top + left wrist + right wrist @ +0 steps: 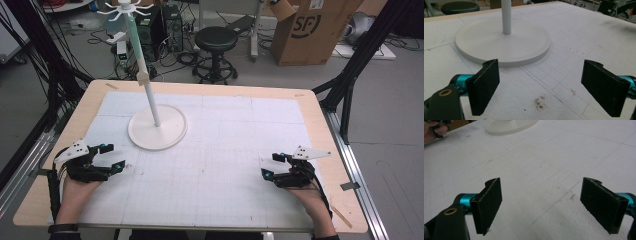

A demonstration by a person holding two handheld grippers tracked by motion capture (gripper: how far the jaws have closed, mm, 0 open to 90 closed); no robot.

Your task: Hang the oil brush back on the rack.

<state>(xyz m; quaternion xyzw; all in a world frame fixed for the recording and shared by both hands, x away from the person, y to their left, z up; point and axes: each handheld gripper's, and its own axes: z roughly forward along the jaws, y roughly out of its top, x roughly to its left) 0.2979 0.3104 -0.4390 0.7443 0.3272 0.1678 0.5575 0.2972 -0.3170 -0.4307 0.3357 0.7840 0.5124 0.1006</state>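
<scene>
Both tongs rested low on the white gridded mat (225, 150) covering the tabletop (320, 125), one near each side of the near edge. Left tongs (112, 157) stood wide apart, nothing between them, aimed toward the stand (156, 131); its round white base lay just ahead of them, pole upright from its centre. Right tongs (272, 166) also stood wide apart and empty, well apart from the stand, over bare mat.
</scene>
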